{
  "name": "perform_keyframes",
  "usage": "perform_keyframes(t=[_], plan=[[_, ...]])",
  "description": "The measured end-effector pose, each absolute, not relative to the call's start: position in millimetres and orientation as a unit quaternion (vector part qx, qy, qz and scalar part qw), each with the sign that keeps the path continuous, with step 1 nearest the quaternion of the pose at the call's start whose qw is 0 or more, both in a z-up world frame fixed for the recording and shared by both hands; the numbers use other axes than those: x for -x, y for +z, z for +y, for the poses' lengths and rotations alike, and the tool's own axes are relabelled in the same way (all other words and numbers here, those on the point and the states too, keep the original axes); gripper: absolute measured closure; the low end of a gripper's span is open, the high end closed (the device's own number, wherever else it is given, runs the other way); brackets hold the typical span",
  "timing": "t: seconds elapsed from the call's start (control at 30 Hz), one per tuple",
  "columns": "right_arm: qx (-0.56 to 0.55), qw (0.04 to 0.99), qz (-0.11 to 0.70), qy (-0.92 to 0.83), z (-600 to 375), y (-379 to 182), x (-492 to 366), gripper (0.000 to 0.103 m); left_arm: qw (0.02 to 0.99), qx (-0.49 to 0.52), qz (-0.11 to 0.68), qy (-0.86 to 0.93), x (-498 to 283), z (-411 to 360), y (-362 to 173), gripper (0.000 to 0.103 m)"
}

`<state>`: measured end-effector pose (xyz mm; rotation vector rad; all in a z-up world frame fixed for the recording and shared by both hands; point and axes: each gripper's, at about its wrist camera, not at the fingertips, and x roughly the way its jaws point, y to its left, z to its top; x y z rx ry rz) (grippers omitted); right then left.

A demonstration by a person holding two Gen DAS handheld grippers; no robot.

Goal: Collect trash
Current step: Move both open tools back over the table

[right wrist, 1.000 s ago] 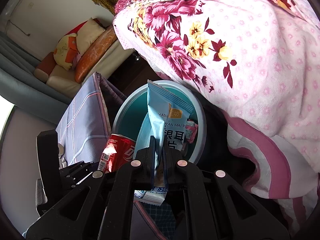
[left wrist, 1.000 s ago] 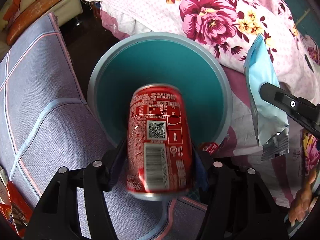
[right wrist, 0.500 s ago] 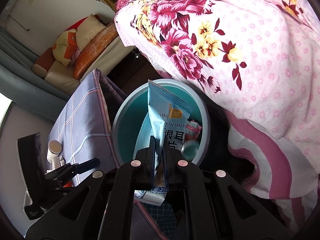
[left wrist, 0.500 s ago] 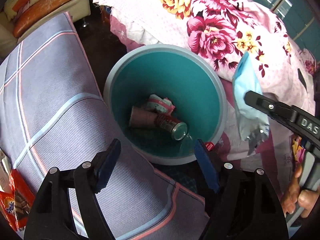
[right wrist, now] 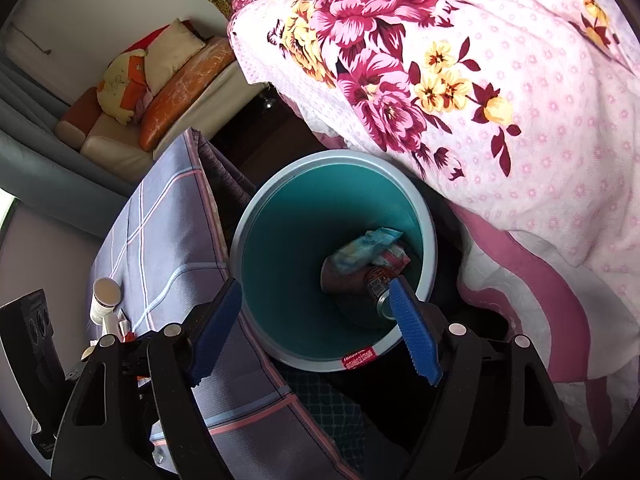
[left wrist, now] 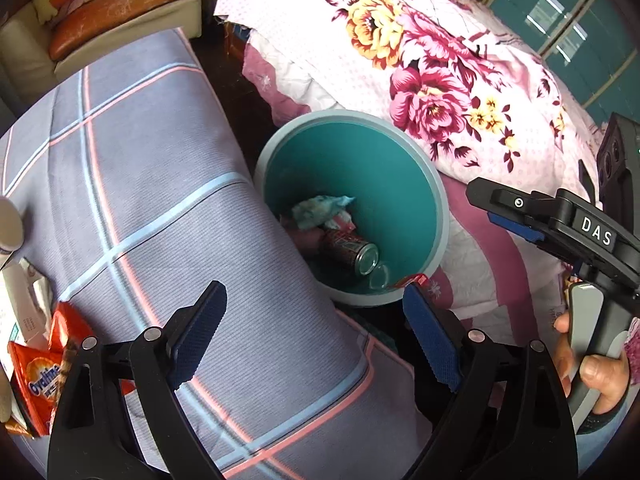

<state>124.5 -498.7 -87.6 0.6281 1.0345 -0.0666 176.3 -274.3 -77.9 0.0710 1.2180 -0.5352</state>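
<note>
**Both grippers spread over the bin, trash at its bottom**

The left gripper [left wrist: 316, 320] is opening, its blue pads wide apart with nothing between them. The right gripper [right wrist: 316, 320] is likewise opening and grips nothing. Below both stands the teal bin [right wrist: 280, 240], wedged between the checked grey surface [left wrist: 160, 200] and the floral bed quilt [left wrist: 440, 60]. At the bin's bottom lie a red can [left wrist: 354, 250] on its side and a crumpled pale-blue wrapper [left wrist: 320, 210] touching it. An orange Ovaltine packet [left wrist: 40, 376] rests on the surface's near left edge.
</note>
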Motion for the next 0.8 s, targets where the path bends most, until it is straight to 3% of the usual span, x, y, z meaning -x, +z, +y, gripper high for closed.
perform_keyframes(t=[0.8], plan=[[-0.183, 0.835, 0.515, 0.069, -338, -39, -137, 0.028, 0.831, 0.059, 0.532, -0.153, -131, -79, -47, 0.013]])
